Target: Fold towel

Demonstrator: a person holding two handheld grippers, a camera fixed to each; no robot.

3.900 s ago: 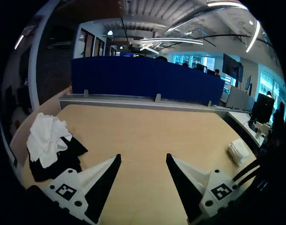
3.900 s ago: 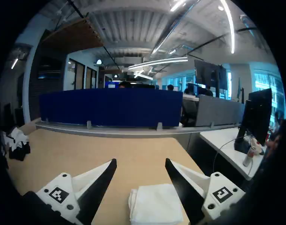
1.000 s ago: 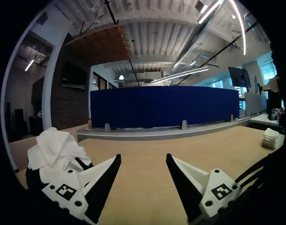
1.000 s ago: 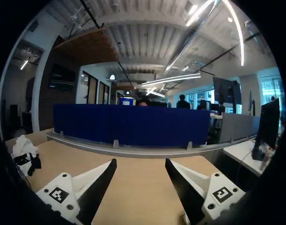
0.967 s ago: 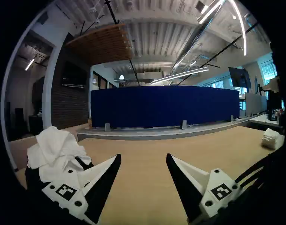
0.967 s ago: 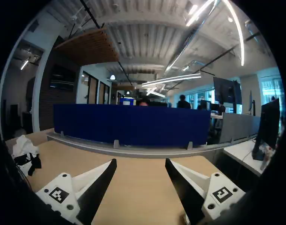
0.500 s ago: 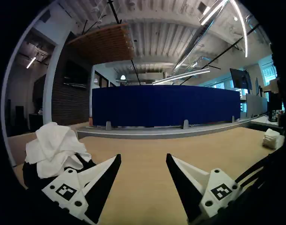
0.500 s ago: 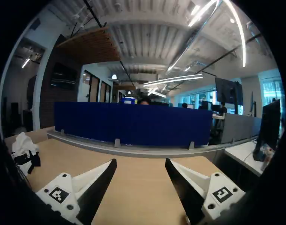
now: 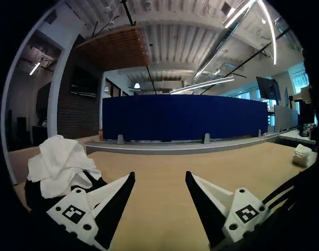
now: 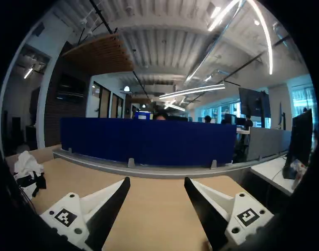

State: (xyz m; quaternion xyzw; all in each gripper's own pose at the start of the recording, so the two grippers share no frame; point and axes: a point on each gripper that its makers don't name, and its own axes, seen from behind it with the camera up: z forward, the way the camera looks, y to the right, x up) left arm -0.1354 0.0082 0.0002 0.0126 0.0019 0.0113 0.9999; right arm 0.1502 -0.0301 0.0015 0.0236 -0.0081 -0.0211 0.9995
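Left gripper view: the left gripper point(image 9: 159, 186) hangs open above the wood bench point(image 9: 159, 165), nothing btwn its 2 fingers. A crumpled white towel point(image 9: 61, 165) sits atop a dark cloth point(image 9: 36, 196) at the bench's left edge. A folded white towel point(image 9: 303, 154) lies at the right edge. A blue partition point(image 9: 184, 117) lines the far edge.

Right gripper view: the right gripper point(image 10: 157, 190) is spread wide w/ nothing held; the crumpled white towel lies well apart, at the bench's left edge.
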